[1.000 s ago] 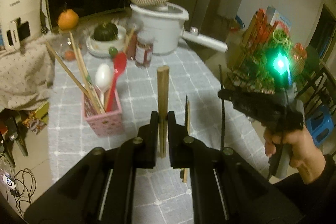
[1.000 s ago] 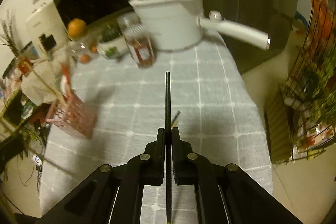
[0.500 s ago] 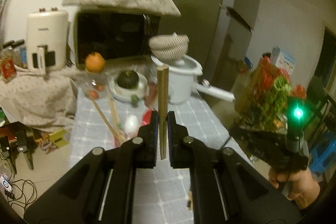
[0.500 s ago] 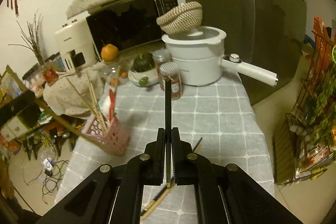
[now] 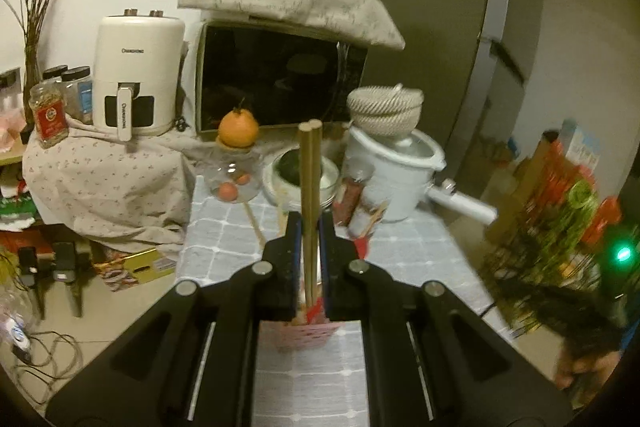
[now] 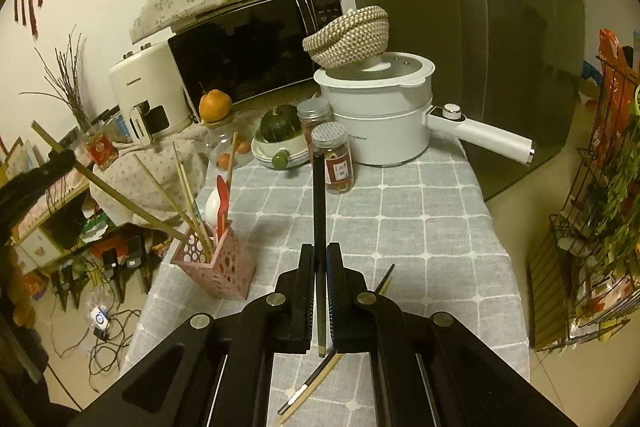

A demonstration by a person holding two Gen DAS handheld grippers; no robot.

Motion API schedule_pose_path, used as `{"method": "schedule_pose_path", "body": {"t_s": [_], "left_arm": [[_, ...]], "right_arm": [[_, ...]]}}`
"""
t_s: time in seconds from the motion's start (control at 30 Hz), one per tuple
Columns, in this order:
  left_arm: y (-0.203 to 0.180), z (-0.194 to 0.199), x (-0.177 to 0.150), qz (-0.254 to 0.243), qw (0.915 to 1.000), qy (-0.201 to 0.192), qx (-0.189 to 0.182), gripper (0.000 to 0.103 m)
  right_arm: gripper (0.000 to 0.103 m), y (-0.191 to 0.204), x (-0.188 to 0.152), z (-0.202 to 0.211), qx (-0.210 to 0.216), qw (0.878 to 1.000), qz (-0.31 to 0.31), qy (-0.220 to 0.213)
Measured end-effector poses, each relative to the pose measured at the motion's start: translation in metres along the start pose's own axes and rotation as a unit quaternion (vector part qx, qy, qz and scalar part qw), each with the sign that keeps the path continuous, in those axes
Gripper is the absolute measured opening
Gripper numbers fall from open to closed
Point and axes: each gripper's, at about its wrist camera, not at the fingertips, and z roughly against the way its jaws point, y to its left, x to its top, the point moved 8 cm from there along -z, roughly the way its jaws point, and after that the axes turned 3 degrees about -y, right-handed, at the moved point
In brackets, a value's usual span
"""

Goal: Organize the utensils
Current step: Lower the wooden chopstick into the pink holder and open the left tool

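Note:
My left gripper (image 5: pixel 310 227) is shut on a pair of wooden chopsticks (image 5: pixel 309 179) that stand up between its fingers. Directly below it is the pink utensil holder (image 5: pixel 304 335). In the right wrist view the left gripper (image 6: pixel 62 157) is at the far left, and its wooden chopsticks (image 6: pixel 120 197) slant down to the rim of the pink holder (image 6: pixel 218 269). The holder contains more chopsticks, a white spoon (image 6: pixel 212 205) and a red spatula (image 6: pixel 222 193). My right gripper (image 6: pixel 319 257) is shut on a single black chopstick (image 6: pixel 318 203), held above the table.
Loose chopsticks (image 6: pixel 316 383) lie on the grey checked tablecloth (image 6: pixel 420 227) under the right gripper. At the back stand a white pot (image 6: pixel 380 119) with a long handle, two jars (image 6: pixel 334 157), a squash bowl and a microwave (image 6: pixel 248 51). A wire rack (image 6: pixel 592 195) is on the right.
The left gripper has carried the wooden chopsticks up and over the pink holder. The right gripper lifted the black chopstick off the table, then held still.

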Motion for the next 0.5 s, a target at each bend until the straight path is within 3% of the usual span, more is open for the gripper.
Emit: {"method": "schedule_pose_path", "body": {"t_s": [0.33, 0.5], "left_arm": [[0.002, -0.038, -0.024, -0.017, 0.9986, 0.048, 0.012, 0.009], [0.013, -0.058, -0.038, 0.003, 0.9967, 0.079, 0.015, 0.009]], "right_arm": [[0.006, -0.001, -0.005, -0.005, -0.005, 1.000, 0.001, 0.009], [0.006, -0.001, -0.006, -0.006, -0.004, 1.000, 0.001, 0.013]]}}
